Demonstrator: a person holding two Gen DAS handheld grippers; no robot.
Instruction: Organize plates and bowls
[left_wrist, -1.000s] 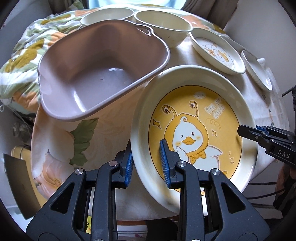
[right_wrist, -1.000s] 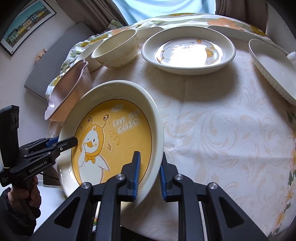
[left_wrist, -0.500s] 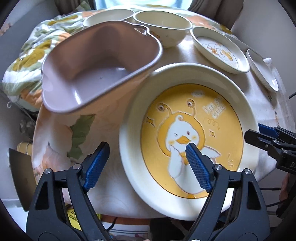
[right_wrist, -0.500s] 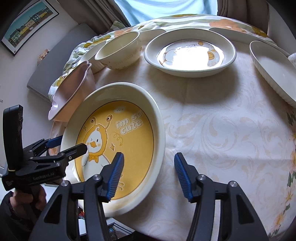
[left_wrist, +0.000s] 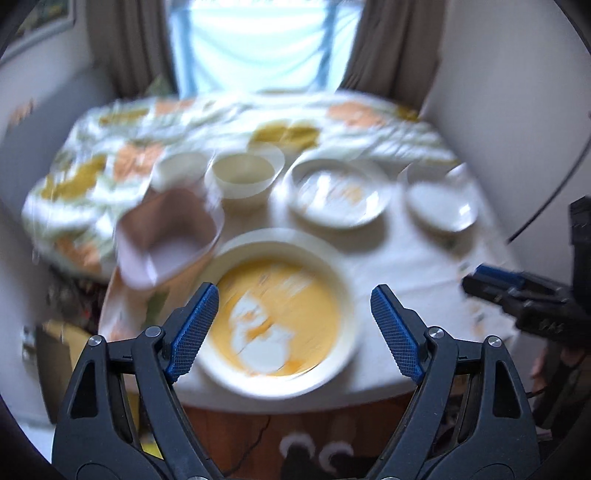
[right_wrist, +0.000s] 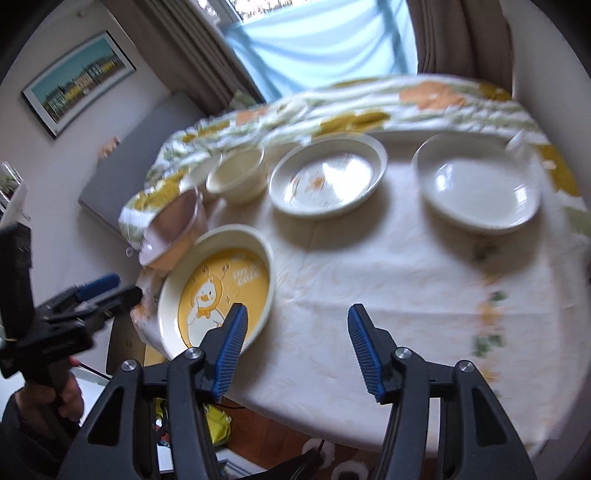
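Observation:
A cream plate with a yellow duck picture (left_wrist: 280, 314) (right_wrist: 218, 291) lies flat near the table's front left edge, free of both grippers. My left gripper (left_wrist: 293, 325) hovers above it, its jaws opening wide with nothing between them. My right gripper (right_wrist: 295, 339) hangs over bare tablecloth right of that plate; its jaws are opening too and hold nothing. A pink square bowl (left_wrist: 170, 232) (right_wrist: 173, 229) leans at the left edge. Behind stand a cream bowl (left_wrist: 242, 177) (right_wrist: 238, 177), a smaller duck plate (left_wrist: 338, 194) (right_wrist: 327, 177) and a white plate (left_wrist: 439, 201) (right_wrist: 476, 184).
A floral cloth covers the round table (right_wrist: 388, 288), bunched at the far side. Another cream bowl (left_wrist: 181, 170) sits behind the pink one. A window with curtains (right_wrist: 317, 48) is beyond the table. A hand (right_wrist: 70, 398) holds the left gripper at lower left.
Both grippers let go of the yellow duck plate's rim, opened and pulled up and back from it. The plate now rests flat on the table, and more of the table shows.

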